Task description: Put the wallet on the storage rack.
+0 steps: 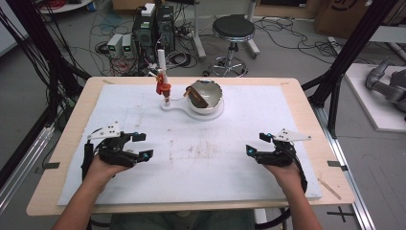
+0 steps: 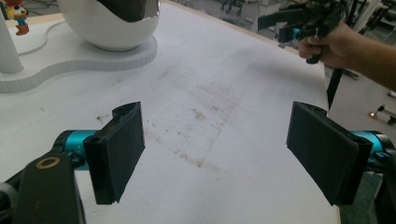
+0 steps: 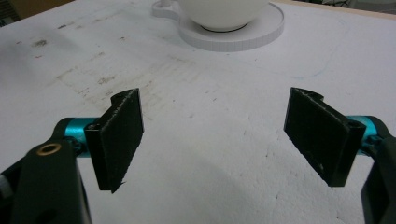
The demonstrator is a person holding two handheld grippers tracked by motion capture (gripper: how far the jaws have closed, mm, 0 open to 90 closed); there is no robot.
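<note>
Bowl (image 1: 205,96): white, broken-edged like an eggshell, brown inside, on a white stand (image 1: 210,114) at the far middle of the white mat (image 1: 201,158). This is my landmark.

Figurine (image 1: 164,88): red and orange, just left of the bowl, on the small lobe of the same stand, with a white post (image 1: 162,58) rising behind it.

My left gripper (image 1: 139,146): near left of the bowl, well apart from it, low over the mat; jaws wide, nothing between them.

My right gripper (image 1: 257,143): near right of the bowl, well apart, low over the mat; jaws wide, nothing between them.
</note>
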